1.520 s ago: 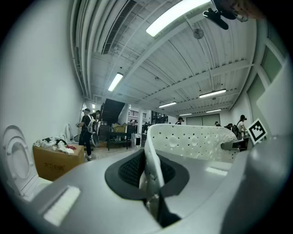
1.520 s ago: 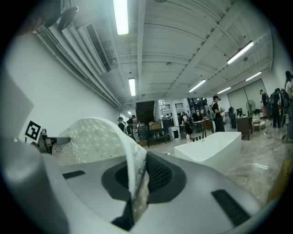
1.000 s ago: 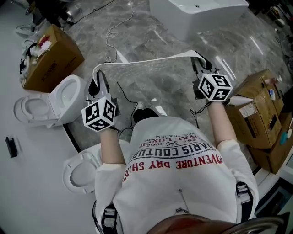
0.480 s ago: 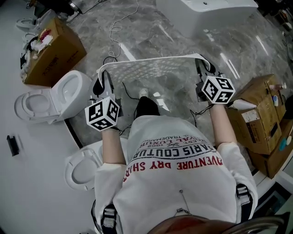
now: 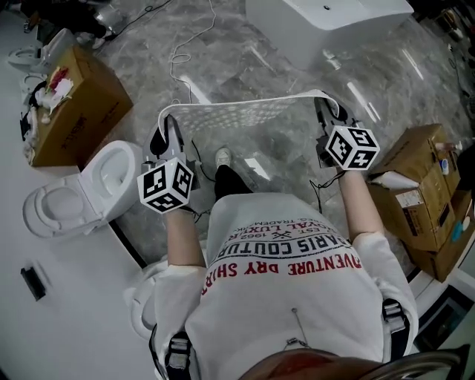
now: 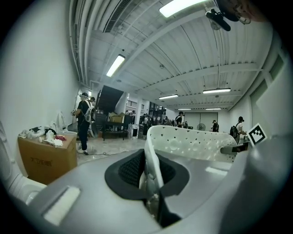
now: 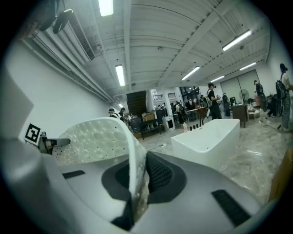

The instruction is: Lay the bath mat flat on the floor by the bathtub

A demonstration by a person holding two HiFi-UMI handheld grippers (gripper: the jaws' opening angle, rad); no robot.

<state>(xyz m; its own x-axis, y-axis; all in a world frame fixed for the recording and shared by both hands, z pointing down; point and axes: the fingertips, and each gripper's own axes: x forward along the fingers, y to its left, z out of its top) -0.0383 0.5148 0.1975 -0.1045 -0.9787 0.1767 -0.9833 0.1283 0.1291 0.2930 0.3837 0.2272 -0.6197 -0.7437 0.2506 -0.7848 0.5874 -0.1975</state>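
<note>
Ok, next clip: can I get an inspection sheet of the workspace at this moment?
Surface: glossy grey marble floor; the mat is not yet on it.
Job's things: white perforated bath mat stretched in the air between the grippers; white bathtub ahead.
Clutter: cardboard boxes on both sides; toilets at left.
Grippers: left gripper and right gripper each shut on one end of the mat.
Cables: loose cable on the floor before the tub.
Surroundings: open hall with people in the background.

shirt (image 5: 260,312): white, red-black lettering | straps (image 5: 394,313): buckled, seemingly grey | left claw (image 5: 166,128), right claw (image 5: 324,104): marker cubes
</note>
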